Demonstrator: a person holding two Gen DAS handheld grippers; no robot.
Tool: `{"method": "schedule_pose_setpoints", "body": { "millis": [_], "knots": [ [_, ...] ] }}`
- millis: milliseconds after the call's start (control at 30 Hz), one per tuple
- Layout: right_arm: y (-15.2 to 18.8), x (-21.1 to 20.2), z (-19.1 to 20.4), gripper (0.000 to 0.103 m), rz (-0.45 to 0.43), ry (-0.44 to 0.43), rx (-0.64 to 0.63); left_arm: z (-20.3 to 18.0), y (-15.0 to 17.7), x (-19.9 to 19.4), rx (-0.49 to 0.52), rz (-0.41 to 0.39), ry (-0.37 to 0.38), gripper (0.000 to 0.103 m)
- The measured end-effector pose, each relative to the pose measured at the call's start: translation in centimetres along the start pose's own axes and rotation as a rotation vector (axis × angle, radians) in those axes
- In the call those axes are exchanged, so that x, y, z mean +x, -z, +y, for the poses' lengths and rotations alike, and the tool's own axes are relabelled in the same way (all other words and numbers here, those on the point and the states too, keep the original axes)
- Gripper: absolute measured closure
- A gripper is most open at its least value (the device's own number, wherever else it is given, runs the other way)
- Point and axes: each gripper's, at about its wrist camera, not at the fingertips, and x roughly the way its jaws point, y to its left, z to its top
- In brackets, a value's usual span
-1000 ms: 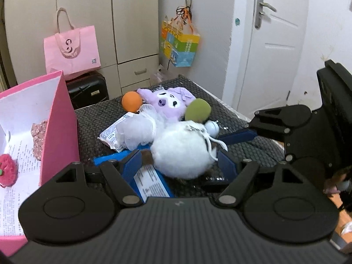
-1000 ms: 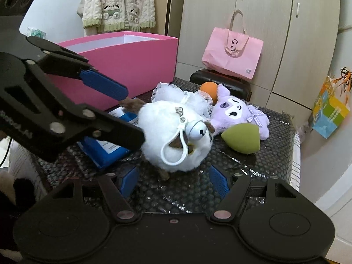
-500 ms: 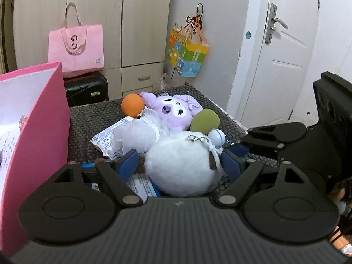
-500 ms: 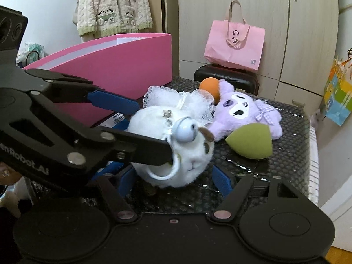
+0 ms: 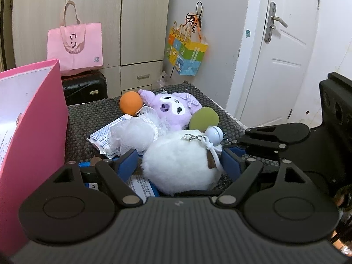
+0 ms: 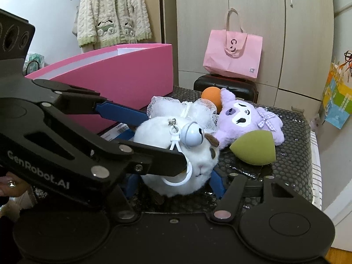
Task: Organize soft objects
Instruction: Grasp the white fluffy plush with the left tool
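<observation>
A white fluffy plush (image 5: 180, 165) with a bell and a white loop lies on the black mat (image 5: 88, 118). My left gripper (image 5: 180, 162) straddles it, blue pads close beside its two flanks without squeezing, jaws wide. From the other side my right gripper (image 6: 175, 182) has the same plush (image 6: 151, 129) between its pads; its jaws are closing and press into the fur. The left gripper (image 6: 162, 139) crosses the right wrist view from the left. A right finger (image 5: 277, 132) shows at the right edge of the left wrist view.
A tall pink box (image 5: 44, 121) stands left of the mat. Behind the plush lie a white mesh puff (image 5: 136, 134), a purple plush (image 5: 171, 110), a green sponge (image 5: 204, 116), an orange ball (image 5: 131, 103) and a white packet (image 5: 103, 138). A blue packet (image 5: 140, 182) lies under it.
Both grippers have closed in around the white plush, which now sits between both pairs of pads. The right jaws have narrowed onto it. The plush's bell has swung upward.
</observation>
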Motion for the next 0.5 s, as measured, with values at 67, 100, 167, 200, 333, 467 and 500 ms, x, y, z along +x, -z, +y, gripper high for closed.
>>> {"method": "schedule_pose_setpoints", "body": {
  "millis": [67, 100, 167, 200, 333, 467, 500],
  "knots": [
    [0.1, -0.1, 0.1, 0.036, -0.003, 0.004, 0.007, -0.1, -0.1, 0.0, -0.004, 0.007, -0.004, 0.021],
    [0.1, -0.2, 0.1, 0.036, -0.003, 0.007, 0.010, -0.1, -0.1, 0.0, -0.004, 0.010, -0.004, 0.021],
    [0.2, -0.3, 0.2, 0.036, -0.004, 0.011, 0.019, -0.2, -0.1, -0.3, 0.002, 0.015, 0.005, 0.023],
    [0.2, -0.5, 0.2, 0.037, -0.005, 0.010, 0.023, -0.2, -0.2, -0.5, 0.003, 0.019, 0.024, 0.024],
    [0.4, -1.5, 0.6, 0.037, -0.010, 0.000, 0.037, -0.6, -0.2, -1.3, 0.013, 0.036, 0.044, 0.024],
    [0.6, -2.3, 1.1, 0.037, -0.010, -0.011, 0.046, -1.3, -0.4, -2.3, 0.049, 0.058, 0.063, 0.025],
    [0.7, -2.5, 1.2, 0.037, -0.013, -0.011, 0.050, -1.4, -0.5, -2.5, 0.060, 0.067, 0.067, 0.025]
  ]
}}
